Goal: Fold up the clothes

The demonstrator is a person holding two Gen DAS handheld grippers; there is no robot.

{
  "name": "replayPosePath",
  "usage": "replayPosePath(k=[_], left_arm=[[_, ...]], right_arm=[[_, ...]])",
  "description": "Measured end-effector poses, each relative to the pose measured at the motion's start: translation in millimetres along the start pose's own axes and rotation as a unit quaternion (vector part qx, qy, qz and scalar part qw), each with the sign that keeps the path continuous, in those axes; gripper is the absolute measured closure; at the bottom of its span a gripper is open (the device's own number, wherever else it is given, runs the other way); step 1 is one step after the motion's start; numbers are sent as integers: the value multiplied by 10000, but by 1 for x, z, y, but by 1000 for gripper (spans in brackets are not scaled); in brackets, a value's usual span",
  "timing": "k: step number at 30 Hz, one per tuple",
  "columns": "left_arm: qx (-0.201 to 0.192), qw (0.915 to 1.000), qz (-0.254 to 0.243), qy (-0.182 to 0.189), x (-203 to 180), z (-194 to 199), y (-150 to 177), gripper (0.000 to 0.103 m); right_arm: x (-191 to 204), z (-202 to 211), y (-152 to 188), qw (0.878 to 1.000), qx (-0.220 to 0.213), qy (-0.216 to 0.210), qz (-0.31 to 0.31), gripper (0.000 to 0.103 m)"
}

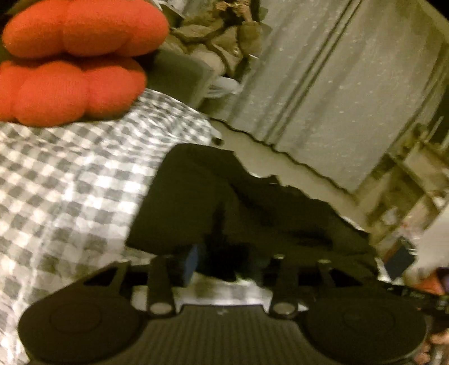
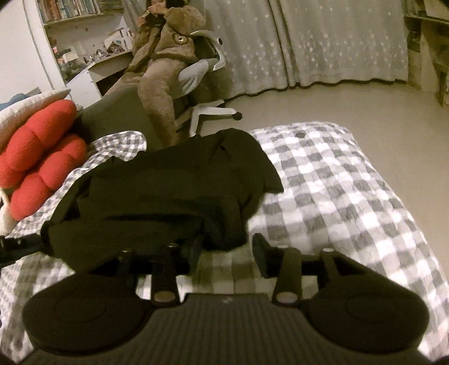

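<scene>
While a dark garment (image 2: 174, 191) lies bunched in soft, overlapping folds across a bed covered in grey-and-white checked bedding (image 2: 350, 196), two hand-held grippers work at its near edge. The right gripper (image 2: 227, 252) stands with its jaws spread wide; the left finger is buried at the hem of the cloth, the right finger sits clear over bare checks, and nothing is gripped between them. From the left wrist view, tilted and blurred, the left gripper (image 1: 224, 261) points into the same black fabric (image 1: 224, 202); its blue-padded finger (image 1: 193, 261) shows beside the cloth, but whether the jaws have closed on it cannot be told.

Plump red cushions (image 2: 39, 157), ribbed into rounded lobes, are stacked at the bed's left side, just beside the garment. Beyond the bed a person in a fuzzy brown hooded suit (image 2: 165, 70) sits in a grey-and-white office chair (image 2: 202, 84) near a white desk (image 2: 92, 75) and bookshelves (image 2: 70, 11). Pale, star-dotted curtains (image 2: 336, 42) hang in pleats to a plain beige floor (image 2: 336, 104).
</scene>
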State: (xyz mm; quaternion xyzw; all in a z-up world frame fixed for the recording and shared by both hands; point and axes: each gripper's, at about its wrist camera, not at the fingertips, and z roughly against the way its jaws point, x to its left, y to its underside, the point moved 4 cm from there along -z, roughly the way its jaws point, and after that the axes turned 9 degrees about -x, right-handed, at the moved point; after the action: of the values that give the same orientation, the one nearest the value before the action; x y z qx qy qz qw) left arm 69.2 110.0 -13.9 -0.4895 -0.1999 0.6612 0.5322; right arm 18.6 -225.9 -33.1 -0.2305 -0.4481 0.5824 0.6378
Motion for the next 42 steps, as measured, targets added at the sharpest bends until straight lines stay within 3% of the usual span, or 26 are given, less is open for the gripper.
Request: replayPosePath(k=[5, 12, 16, 18, 20, 23, 35, 41, 42], left_arm=[[271, 9986, 54, 440, -14, -4, 6, 51], [430, 9980, -192, 412, -32, -22, 25, 52], [423, 9983, -321, 258, -37, -34, 35, 60], [320, 9983, -438, 196, -39, -38, 36, 73], [231, 9986, -455, 171, -40, -39, 36, 92], [133, 9993, -298, 181, -40, -35, 34, 99], [-894, 9928, 285, 746, -65, 33, -7, 100], [-1061, 9900, 412, 832, -65, 54, -18, 100], [-1077, 9898, 412, 837, -65, 57, -19, 100]], right_arm=[[6, 10, 4, 9999, 142, -94, 18, 59], [22, 6, 10, 9993, 279, -237, 114, 58], [25, 0, 11, 9992, 292, -208, 149, 58], [24, -4, 12, 9994, 226, -165, 212, 58], [23, -8, 11, 9995, 123, -159, 244, 58], [21, -14, 11, 9995, -32, -150, 292, 57], [19, -8, 5, 9992, -188, -337, -139, 56], [19, 0, 1, 9980, -287, -490, -290, 56], [21, 0, 2, 9978, -246, -544, -290, 63]])
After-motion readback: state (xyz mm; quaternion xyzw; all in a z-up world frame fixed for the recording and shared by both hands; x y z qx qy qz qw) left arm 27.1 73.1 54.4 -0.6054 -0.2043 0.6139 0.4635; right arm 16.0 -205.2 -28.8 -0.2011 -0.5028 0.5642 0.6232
